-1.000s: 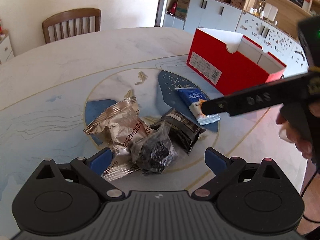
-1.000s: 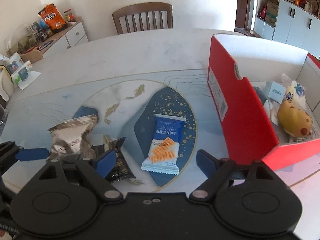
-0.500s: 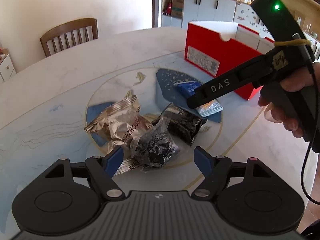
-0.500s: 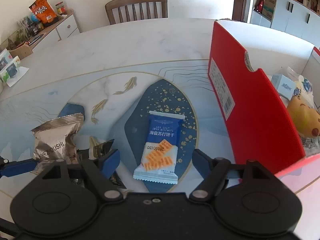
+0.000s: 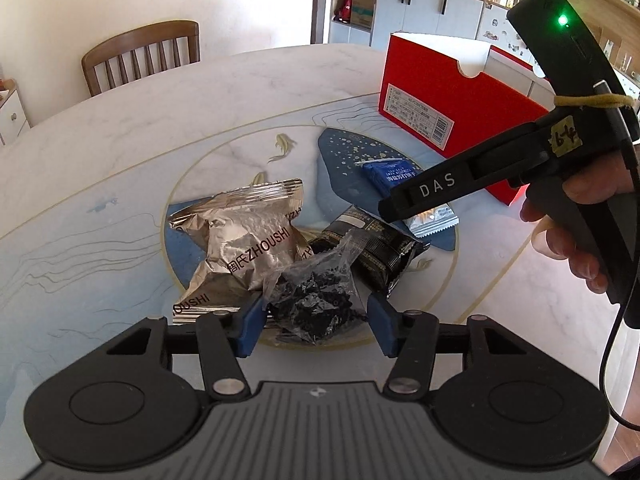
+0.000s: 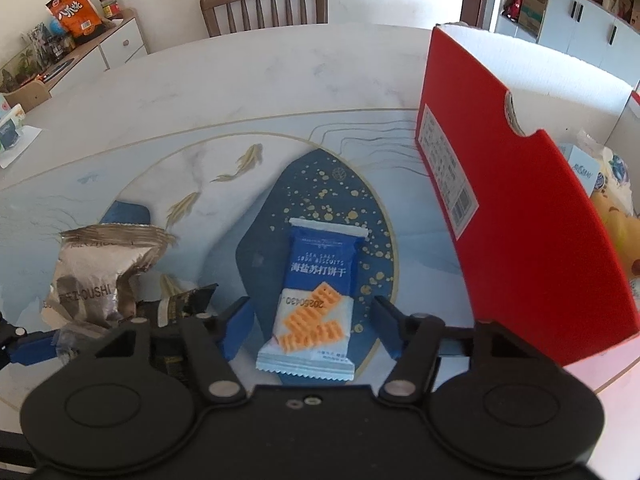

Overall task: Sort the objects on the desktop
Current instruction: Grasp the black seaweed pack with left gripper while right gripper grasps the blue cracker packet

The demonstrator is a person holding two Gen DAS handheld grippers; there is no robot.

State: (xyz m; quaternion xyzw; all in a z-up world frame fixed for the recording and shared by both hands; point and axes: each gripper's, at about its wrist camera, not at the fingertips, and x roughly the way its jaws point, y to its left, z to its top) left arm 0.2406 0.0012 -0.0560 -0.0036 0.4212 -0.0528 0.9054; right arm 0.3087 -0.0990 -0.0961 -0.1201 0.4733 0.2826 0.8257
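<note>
My left gripper (image 5: 314, 326) is open, its blue pads on either side of a clear bag of dark pieces (image 5: 316, 296) on the table. A silver snack pack (image 5: 244, 240) lies left of the bag and a black packet (image 5: 372, 248) behind it. My right gripper (image 6: 312, 326) is open, its pads on either side of the near end of a blue biscuit packet (image 6: 316, 296), which also shows in the left wrist view (image 5: 396, 176). The red box (image 6: 516, 216) stands to the right, with items inside.
The round marble table (image 5: 160, 120) has a wooden chair (image 5: 140, 56) behind it. The right gripper's body and the hand holding it (image 5: 560, 184) fill the right of the left wrist view. A sideboard with snacks (image 6: 72, 40) stands far left. Cabinets line the back right.
Both grippers have moved forward and down onto their packets. Their jaws have narrowed from wide open around the clear bag and the biscuit packet.
</note>
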